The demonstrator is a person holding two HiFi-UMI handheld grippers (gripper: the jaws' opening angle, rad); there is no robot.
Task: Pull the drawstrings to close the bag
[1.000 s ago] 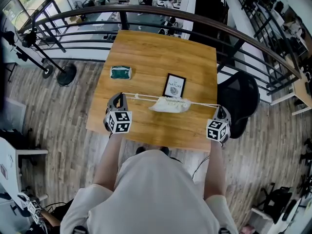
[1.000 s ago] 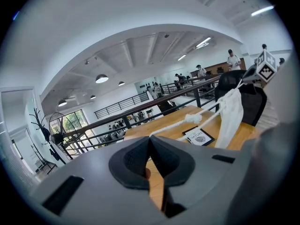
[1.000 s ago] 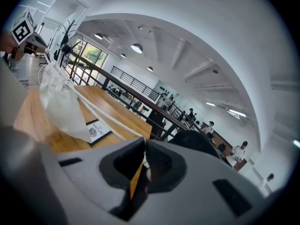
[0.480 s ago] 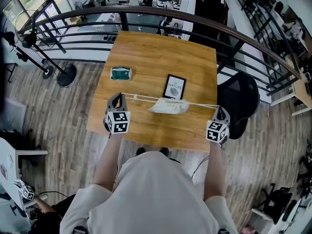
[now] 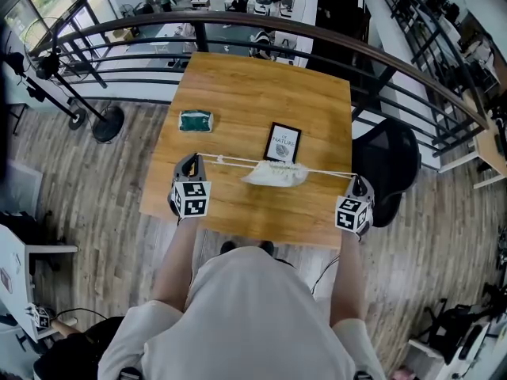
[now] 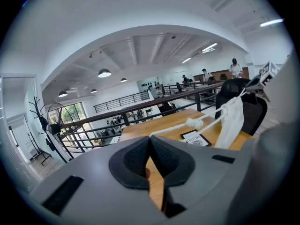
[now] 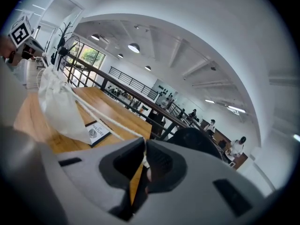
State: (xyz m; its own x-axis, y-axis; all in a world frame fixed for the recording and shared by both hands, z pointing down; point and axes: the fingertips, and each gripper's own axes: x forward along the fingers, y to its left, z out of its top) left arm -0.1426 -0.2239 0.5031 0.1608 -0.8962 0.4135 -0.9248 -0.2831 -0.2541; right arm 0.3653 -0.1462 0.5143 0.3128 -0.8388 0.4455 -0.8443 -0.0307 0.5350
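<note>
My left claw (image 5: 192, 163) and right claw (image 5: 357, 180) each clench an end of the drawstring (image 5: 231, 161). I have them spread well apart so it pulls taut, and the bag (image 5: 276, 172) hangs midway between them above the table (image 5: 253, 93).

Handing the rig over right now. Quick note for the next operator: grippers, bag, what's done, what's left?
Left gripper: shut on the left drawstring, which has a knot just beyond the jaws.
Right gripper: shut on the right drawstring.
Bag: white, hanging between the grippers above the wooden table, with both cords taut out to the sides.
Done: both cords are gripped and pulled apart, and the mouth looks gathered.
Left: confirm it is fully cinched (cannot tell from here), then probably set it down and release.
The framed card and green pad lie behind the bag.
</note>
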